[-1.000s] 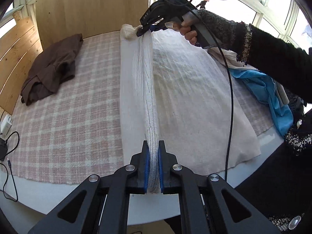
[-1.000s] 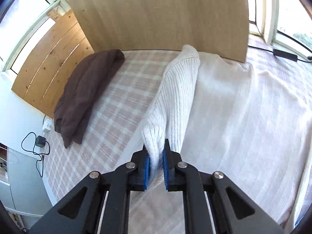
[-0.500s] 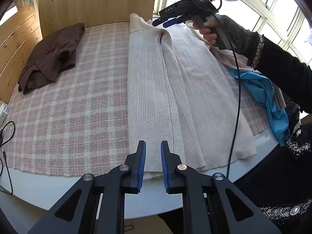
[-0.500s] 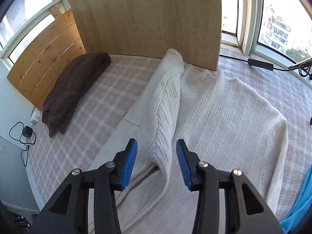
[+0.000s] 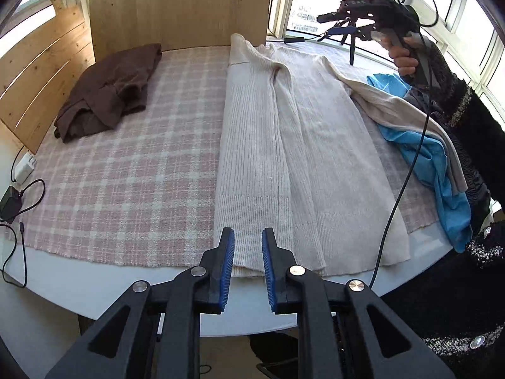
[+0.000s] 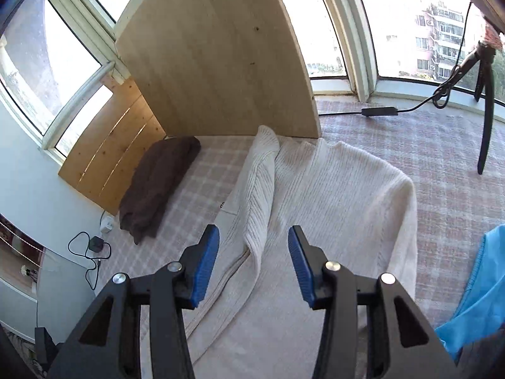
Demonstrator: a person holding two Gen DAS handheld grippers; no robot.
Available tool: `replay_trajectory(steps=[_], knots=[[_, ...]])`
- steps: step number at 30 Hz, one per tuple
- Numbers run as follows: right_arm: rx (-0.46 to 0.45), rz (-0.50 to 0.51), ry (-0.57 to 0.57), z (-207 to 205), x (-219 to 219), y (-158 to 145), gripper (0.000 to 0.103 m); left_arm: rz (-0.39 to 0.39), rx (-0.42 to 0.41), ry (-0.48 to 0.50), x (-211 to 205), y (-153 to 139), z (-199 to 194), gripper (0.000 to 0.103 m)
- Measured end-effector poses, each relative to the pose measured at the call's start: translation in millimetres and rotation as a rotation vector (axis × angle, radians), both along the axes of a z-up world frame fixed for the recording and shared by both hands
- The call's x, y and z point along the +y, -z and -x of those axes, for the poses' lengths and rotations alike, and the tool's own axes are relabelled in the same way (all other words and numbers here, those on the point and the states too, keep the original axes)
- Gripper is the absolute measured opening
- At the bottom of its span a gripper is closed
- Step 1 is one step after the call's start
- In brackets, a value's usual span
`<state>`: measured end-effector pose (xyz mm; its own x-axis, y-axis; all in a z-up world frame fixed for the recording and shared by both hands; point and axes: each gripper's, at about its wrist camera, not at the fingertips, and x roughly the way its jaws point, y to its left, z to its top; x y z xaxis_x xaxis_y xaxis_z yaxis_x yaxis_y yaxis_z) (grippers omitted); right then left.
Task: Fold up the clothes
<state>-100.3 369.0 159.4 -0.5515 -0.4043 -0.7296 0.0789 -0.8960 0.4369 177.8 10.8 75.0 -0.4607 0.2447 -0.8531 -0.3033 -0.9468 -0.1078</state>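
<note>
Left wrist view counts one cream sweater [image 5: 284,158], one brown garment [image 5: 107,91], one blue garment [image 5: 442,170]; left gripper [image 5: 247,243] parted and empty, right gripper [image 6: 254,243] opening, empty.

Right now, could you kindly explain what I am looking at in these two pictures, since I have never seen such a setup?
There is no robot here: a person holds a hand-held gripper in each hand, each with a wide-angle camera looking along its two blue-padded fingers. One picture comes from the left gripper, the other from the right gripper. The left view also shows the right gripper raised in the person's hand. On the pink checked cloth lies a cream knitted sweater, one side folded over onto itself. A brown garment lies beside it on one side, a blue garment on the other. Neither gripper holds anything; the right gripper's fingers are opening above the sweater.
</note>
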Motion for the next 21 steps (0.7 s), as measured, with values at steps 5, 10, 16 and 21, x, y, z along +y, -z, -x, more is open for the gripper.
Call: replay_trajectory(steps=[5, 10, 16, 21], knots=[[0.015, -0.066, 0.117, -97, 80, -2, 0.048, -0.071, 0.02, 0.003, 11, -4, -3, 0.016], [-0.062, -0.127, 0.205, -177, 121, 33, 0.048, -0.132, -0.022, 0.126, 58, 13, 1, 0.016], [-0.176, -0.141, 0.178, -220, 112, 64, 0.048, -0.17, -0.039, 0.266, 107, 21, -22, 0.016], [-0.222, -0.351, 0.118, -226, 81, 82, 0.048, -0.162, -0.042, 0.321, 127, 28, -44, 0.016]])
